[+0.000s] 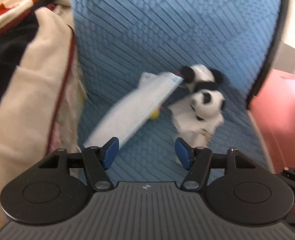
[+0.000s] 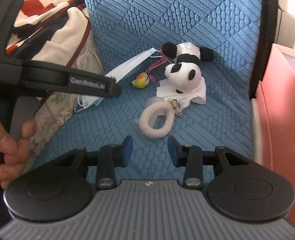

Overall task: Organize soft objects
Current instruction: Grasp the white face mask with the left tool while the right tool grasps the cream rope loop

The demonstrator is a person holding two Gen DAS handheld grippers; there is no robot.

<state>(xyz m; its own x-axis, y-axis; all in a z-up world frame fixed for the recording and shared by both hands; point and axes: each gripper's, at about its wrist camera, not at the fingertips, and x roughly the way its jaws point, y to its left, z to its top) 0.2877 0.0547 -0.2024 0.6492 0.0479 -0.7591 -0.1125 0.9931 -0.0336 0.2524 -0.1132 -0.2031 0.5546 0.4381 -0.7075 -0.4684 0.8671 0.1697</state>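
Blue cushion (image 2: 187, 16): textured seat cover, carrying all the loose items; none looks sorted yet.

Panda toy (image 2: 184, 64): black-and-white plush, lying on its side near the middle of the cushion, on a white cloth (image 2: 195, 95).

Fuzzy loop (image 2: 157, 120): cream ring with a metal clip, lying just in front of the panda toy and touching the cloth's edge.

Face mask (image 1: 135, 108): pale blue, folded flat, stretching from beside the panda toy toward the blanket side; its ear loops show at the near end in the right wrist view.

Yellow trinket (image 2: 140, 81): small, with pink ribbon (image 2: 157, 63) trailing up toward the panda toy, lying between mask and toy.

Blanket pile (image 2: 53, 32): cream, black and red cloth heaped at the cushion's left edge.

Pink box (image 2: 283, 100): at the right edge, contents hidden; possibly where things are meant to go.

Left gripper (image 1: 146, 152): jaws wide, holding nothing, one finger just by the mask's near end.

Right gripper (image 2: 150, 151): jaws open moderately, empty, near the fuzzy loop.

Progress: early, by my judgement; every small item remains to be picked up and placed.
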